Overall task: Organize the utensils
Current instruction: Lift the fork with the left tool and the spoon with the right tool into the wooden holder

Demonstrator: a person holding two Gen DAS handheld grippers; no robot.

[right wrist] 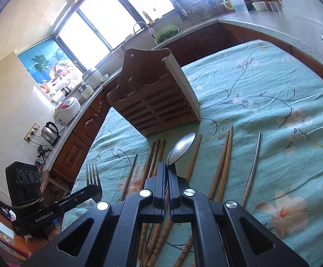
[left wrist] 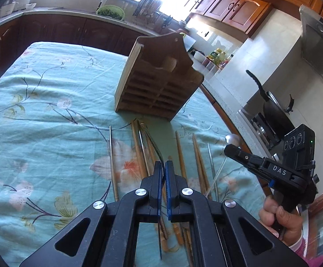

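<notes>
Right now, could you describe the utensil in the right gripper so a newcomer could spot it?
Find the wooden rack standing on the floral tablecloth. Just in front of it, the right gripper is shut on a spoon. It is the only shiny rounded bowl among straight chopsticks.

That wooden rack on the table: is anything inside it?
The wooden rack shows one pale, rounded object in an upper slot; its lower slots look dark and empty, though their depths stay hidden.

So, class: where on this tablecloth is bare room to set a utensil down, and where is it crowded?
Free: the tablecloth left of the wooden rack, and the cloth right of the rack beyond the metal chopstick. Crowded: the strip before the rack, full of wooden chopsticks.
</notes>
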